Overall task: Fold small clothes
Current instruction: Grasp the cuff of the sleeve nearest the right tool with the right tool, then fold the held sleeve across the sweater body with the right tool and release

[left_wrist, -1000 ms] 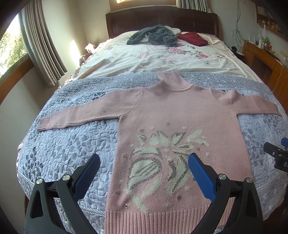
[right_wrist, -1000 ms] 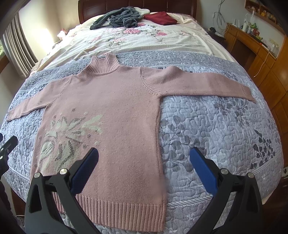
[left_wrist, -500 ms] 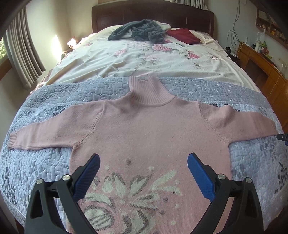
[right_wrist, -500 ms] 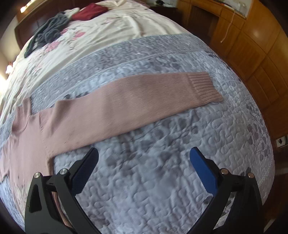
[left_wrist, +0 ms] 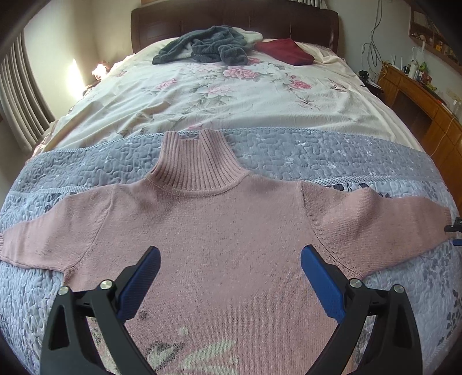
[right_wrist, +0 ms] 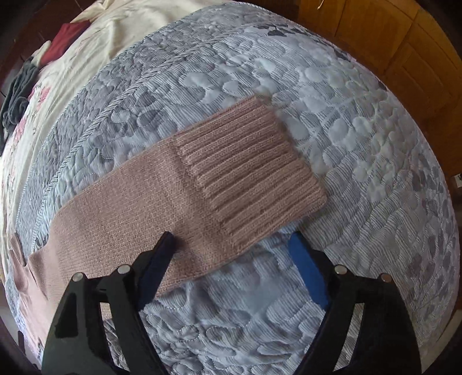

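A pink knitted sweater [left_wrist: 219, 230] with a ribbed turtleneck [left_wrist: 196, 167] lies flat, front up, on the grey quilted bedspread [left_wrist: 317, 155], both sleeves spread out. My left gripper [left_wrist: 230, 261] hovers open over the chest, nothing between its blue pads. In the right wrist view the sweater's right sleeve [right_wrist: 138, 213] ends in a ribbed cuff [right_wrist: 251, 170]. My right gripper [right_wrist: 231, 245] is open and low over the sleeve just short of the cuff, its left finger [right_wrist: 161, 253] over the knit and its right finger [right_wrist: 306, 265] over the quilt.
A floral cream sheet [left_wrist: 219, 95] covers the far half of the bed. A dark grey garment [left_wrist: 208, 46] and a folded red garment [left_wrist: 284, 50] lie near the headboard [left_wrist: 231, 17]. A wooden desk [left_wrist: 418, 92] runs along the right; curtains [left_wrist: 17, 95] hang left.
Both grippers moved forward. The left went up the sweater from the flower pattern to the chest. The right closed in on the right sleeve's cuff, which now fills its view.
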The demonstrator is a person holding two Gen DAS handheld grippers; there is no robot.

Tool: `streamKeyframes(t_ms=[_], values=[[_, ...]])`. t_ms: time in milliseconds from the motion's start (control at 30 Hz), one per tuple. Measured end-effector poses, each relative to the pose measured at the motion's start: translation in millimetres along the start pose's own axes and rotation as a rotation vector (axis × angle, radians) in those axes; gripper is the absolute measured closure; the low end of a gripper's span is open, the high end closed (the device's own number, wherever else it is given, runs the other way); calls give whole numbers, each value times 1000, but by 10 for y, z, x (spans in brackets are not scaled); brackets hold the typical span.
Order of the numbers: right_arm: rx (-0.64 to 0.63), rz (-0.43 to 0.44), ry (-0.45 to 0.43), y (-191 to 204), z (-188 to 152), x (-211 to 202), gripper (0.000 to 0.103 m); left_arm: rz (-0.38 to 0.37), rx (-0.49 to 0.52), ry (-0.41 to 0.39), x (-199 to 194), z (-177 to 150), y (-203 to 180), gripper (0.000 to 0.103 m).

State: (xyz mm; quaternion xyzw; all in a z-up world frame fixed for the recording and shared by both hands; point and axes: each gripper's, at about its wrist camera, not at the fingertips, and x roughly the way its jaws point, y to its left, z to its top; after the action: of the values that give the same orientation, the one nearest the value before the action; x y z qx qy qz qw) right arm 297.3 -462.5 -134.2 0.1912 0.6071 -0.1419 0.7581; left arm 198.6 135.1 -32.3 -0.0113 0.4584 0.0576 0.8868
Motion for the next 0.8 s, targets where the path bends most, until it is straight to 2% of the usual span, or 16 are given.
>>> streamKeyframes(t_ms=[67,100,133,167,200,233,367,533,667,800], values=[[1,5,-7,-34,9,-2,26,0,-6,9,45,-24,7,6],[-7,7,-14,-35,15,-6,37,0,-9,16,66,-35,9,6],[-15,21,-19,-38,23,-14,54,-1,-10,21,81,-47,14,6],[-18,55,-19,-41,18,-35,66,-1,-12,23,90,-55,19,6],[-11,105,-10,-9,68,-8,89,0,-13,24,91,-63,26,6],[-3,138,-7,-3,69,-32,98,-1,-13,24,86,-70,37,6],[-88,95,-102,250,-12,-296,99,-5,-20,31,54,-107,150,6],[-227,232,-179,780,-376,-690,99,7,-35,43,33,-176,369,6],[-380,335,-167,1520,-787,-845,99,12,-61,52,29,-212,556,6],[-504,426,-114,2262,-1242,-840,99,4,-71,55,22,-229,688,6]])
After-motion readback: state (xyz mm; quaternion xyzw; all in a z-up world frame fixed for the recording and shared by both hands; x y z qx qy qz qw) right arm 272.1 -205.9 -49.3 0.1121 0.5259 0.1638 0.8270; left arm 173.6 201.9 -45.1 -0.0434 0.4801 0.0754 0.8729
